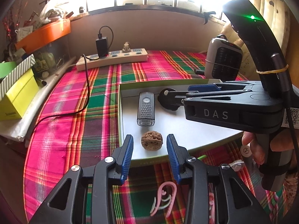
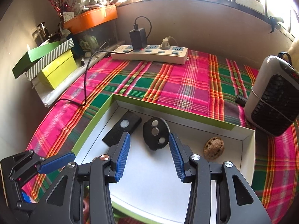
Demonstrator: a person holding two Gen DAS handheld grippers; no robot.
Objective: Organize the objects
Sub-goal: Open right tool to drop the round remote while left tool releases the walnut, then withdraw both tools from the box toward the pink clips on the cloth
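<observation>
A shallow white box with a green rim [image 1: 119,112] [image 2: 168,110] lies on the plaid cloth. In it are a grey bike light [image 1: 145,110] [image 2: 122,128], a black round knob [image 1: 165,99] [image 2: 156,133] and a walnut [image 1: 151,142] [image 2: 214,148]. My left gripper [image 1: 150,141] is open, its blue pads either side of the walnut without touching it. My right gripper [image 2: 149,142] is open and empty over the box, just short of the knob; it reaches in from the right in the left wrist view [image 1: 186,93]. Pink clips [image 1: 164,197] lie on the cloth below the left gripper.
A power strip [image 1: 112,59] [image 2: 149,53] with a black charger and trailing cable sits at the back. A small grey heater [image 1: 223,59] [image 2: 272,100] stands at the right. Stacked green and yellow boxes [image 1: 16,93] [image 2: 54,65] and an orange bin [image 2: 89,18] crowd the left.
</observation>
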